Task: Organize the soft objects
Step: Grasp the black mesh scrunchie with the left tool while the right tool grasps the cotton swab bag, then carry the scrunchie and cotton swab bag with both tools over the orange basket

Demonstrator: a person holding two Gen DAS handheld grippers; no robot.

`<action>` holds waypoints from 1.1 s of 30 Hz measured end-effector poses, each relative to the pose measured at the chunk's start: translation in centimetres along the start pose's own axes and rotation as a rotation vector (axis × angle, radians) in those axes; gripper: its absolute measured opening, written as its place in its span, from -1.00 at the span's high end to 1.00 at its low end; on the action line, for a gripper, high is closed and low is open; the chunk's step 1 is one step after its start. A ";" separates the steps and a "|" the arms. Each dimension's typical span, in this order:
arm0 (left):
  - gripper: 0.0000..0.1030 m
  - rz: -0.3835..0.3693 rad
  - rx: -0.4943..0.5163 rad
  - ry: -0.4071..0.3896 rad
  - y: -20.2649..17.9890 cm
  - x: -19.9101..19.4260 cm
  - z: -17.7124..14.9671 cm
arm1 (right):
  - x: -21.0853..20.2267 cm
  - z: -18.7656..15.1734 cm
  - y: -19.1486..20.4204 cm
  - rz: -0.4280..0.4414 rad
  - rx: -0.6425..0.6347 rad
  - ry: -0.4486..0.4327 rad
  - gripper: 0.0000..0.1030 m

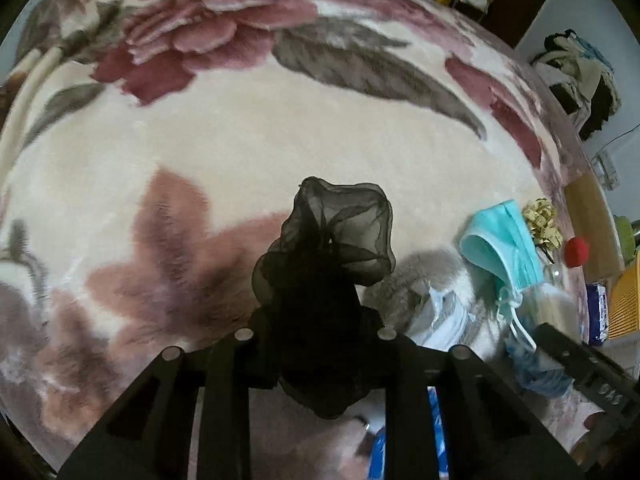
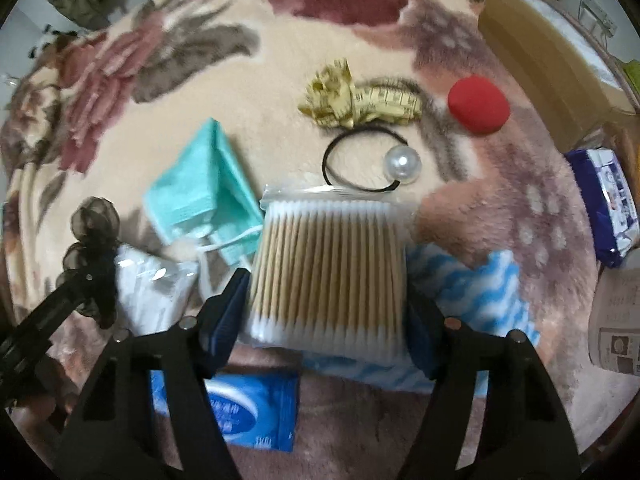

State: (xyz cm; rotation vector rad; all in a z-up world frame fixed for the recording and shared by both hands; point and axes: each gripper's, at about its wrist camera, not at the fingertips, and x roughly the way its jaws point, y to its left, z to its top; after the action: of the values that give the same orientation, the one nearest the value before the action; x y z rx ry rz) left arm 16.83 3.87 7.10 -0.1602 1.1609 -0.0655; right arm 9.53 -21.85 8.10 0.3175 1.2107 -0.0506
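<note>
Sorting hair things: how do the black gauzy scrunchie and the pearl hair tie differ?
The black scrunchie is ruffled sheer fabric; the pearl hair tie is a thin black loop with one big pearl. The scrunchie is pinched in the left claw; the tie lies loose on the blanket. Both are black hair bands.

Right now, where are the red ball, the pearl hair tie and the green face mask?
red ball [image 2: 478, 104], right wrist view, middle of its top face.
pearl hair tie [image 2: 402, 164], right wrist view, on the pearl.
green face mask [image 2: 200, 188], right wrist view, pleated front.
</note>
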 end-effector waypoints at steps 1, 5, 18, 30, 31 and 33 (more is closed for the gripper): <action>0.53 -0.012 -0.009 -0.017 0.2 -1.0 -0.3 | -0.8 -0.2 -0.1 0.008 -0.006 -0.019 -0.37; 0.53 -0.036 -0.014 -0.062 0.4 -4.4 -1.5 | -4.0 -1.5 -0.1 0.035 -0.029 -0.082 -0.37; 0.53 -0.018 0.110 -0.090 -4.4 -10.6 -5.6 | -7.1 -3.9 0.2 0.035 -0.044 -0.094 -0.37; 0.53 -0.033 0.218 -0.112 -11.5 -14.2 -7.4 | -12.8 -4.0 -3.3 0.031 -0.030 -0.176 -0.37; 0.53 -0.034 0.226 -0.115 -12.1 -14.4 -7.5 | -13.3 -3.9 -3.8 0.031 -0.029 -0.184 -0.37; 0.53 -0.035 0.245 -0.123 -13.5 -15.0 -7.6 | -14.0 -3.7 -4.5 0.028 -0.025 -0.195 -0.37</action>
State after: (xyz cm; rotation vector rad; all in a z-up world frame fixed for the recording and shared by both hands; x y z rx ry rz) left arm 4.31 -8.13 19.88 0.0321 1.0185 -0.2247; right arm 0.28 -26.95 18.93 0.3008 1.0122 -0.0409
